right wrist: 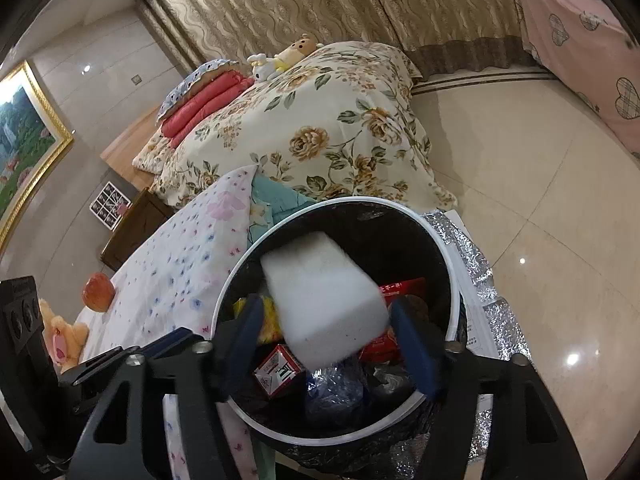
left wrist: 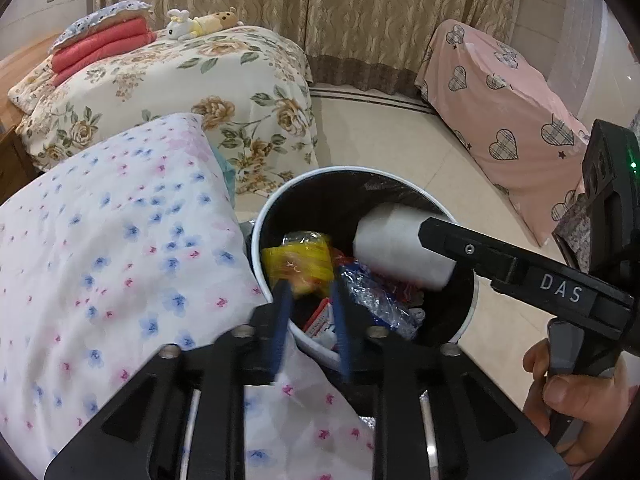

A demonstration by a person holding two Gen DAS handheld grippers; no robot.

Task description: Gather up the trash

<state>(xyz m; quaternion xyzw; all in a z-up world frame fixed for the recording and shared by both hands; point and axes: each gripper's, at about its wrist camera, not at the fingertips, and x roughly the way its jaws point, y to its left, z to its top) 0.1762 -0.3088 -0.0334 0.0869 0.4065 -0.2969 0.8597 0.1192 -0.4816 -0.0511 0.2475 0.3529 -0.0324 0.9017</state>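
Note:
A round white-rimmed bin (left wrist: 262,216) with a black liner stands by the bed and holds several pieces of trash. A yellow wrapper (left wrist: 298,260) is just past my left gripper (left wrist: 308,292), whose blue fingers are apart and hold nothing. A white foam block (right wrist: 324,300) is blurred above the bin (right wrist: 450,264), between the fingers of my right gripper (right wrist: 326,320), which are spread wider than the block. The block also shows in the left wrist view (left wrist: 400,248) in front of the right gripper (left wrist: 424,232). A red-and-white carton (right wrist: 278,370) and a crumpled plastic bottle (right wrist: 334,388) lie in the bin.
A bed corner with a flower-print sheet (left wrist: 112,240) lies left of the bin. A floral quilt (left wrist: 192,92) lies on a bed behind. A pink heart-print cover (left wrist: 500,112) is at the right. An apple (right wrist: 98,292) and a plush toy (right wrist: 64,336) lie on the sheet. Silver foil (right wrist: 476,264) lies beside the bin.

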